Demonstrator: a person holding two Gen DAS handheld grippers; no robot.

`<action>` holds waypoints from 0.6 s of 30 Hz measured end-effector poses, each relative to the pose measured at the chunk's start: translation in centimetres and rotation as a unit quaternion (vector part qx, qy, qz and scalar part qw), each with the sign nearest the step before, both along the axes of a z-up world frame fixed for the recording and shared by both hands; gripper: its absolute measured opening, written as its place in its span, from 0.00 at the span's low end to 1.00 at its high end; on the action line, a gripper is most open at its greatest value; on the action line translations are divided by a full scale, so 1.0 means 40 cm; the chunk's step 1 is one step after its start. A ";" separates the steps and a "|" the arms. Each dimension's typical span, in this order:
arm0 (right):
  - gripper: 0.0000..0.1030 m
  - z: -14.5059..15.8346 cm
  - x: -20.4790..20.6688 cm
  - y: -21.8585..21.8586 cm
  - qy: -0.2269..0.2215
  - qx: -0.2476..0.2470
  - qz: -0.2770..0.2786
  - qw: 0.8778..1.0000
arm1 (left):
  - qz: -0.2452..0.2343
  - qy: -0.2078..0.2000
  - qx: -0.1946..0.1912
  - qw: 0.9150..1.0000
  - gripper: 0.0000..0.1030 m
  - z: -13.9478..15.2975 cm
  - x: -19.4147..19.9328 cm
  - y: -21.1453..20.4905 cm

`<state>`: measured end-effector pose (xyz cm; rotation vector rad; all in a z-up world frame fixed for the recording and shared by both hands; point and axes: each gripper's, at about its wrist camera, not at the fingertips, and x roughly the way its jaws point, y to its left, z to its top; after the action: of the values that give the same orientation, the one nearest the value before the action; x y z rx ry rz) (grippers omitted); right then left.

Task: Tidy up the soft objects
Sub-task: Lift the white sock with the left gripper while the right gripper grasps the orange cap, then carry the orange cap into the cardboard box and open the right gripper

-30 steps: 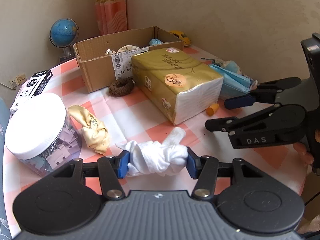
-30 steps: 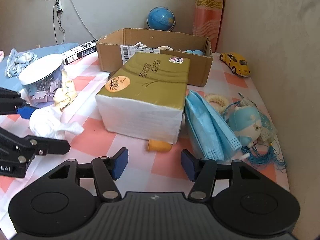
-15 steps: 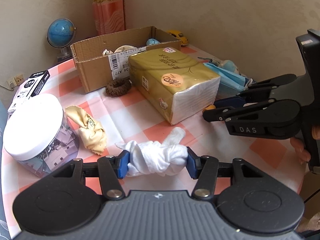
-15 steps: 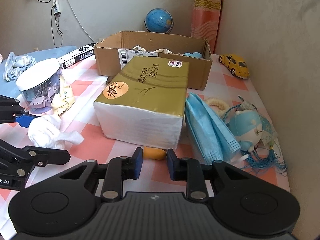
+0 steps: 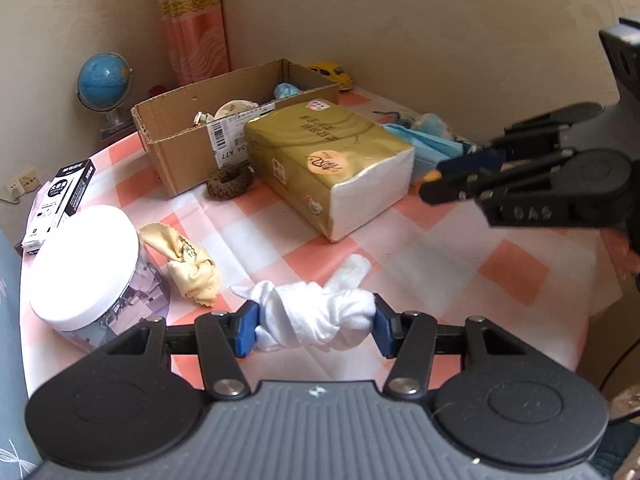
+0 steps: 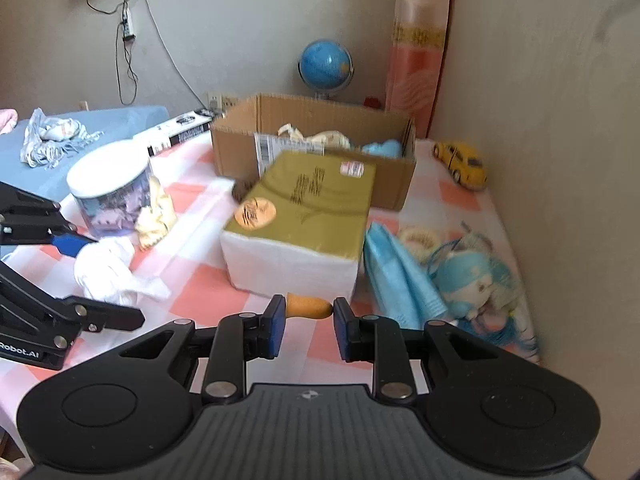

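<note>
Jaws, left gripper point(image 5: 314, 322): closed on a knotted white cloth point(image 5: 316, 316), pinched across its bulk so the loose tail hangs free, held low over the checked surface point(image 5: 508, 264).
Jaws, right gripper point(image 6: 308, 322): closed on a small orange piece point(image 6: 310, 307), gripped end to end just in front of the tissue pack point(image 6: 304, 216); whether it is lifted cannot be told.
Cardboard box point(image 6: 236, 142): behind the tissue pack, top open, several soft items already inside; likely destination for both loads.
Yellow cloth point(image 5: 192, 270): crumpled beside the white-lidded jar point(image 5: 86, 260), not yet collected.
Blue face masks point(image 6: 400, 276), plush toy point(image 6: 472, 280), brown hair tie point(image 5: 230, 184): lying loose on the surface, awaiting sorting.
</note>
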<state>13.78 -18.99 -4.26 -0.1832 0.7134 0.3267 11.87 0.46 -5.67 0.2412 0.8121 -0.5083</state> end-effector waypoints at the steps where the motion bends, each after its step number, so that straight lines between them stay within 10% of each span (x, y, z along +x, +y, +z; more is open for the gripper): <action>1: 0.29 0.011 -0.002 0.000 -0.004 0.001 0.002 1.000 | -0.002 0.000 -0.002 1.000 0.53 0.004 -0.002 0.003; 18: 0.29 0.158 0.233 0.085 -0.068 -0.025 0.049 0.996 | 0.014 -0.018 -0.022 1.000 0.53 0.049 -0.006 0.042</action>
<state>23.12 -15.59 2.08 -0.2857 0.5800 0.3855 11.65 2.12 -3.73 0.1984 0.7685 -0.4936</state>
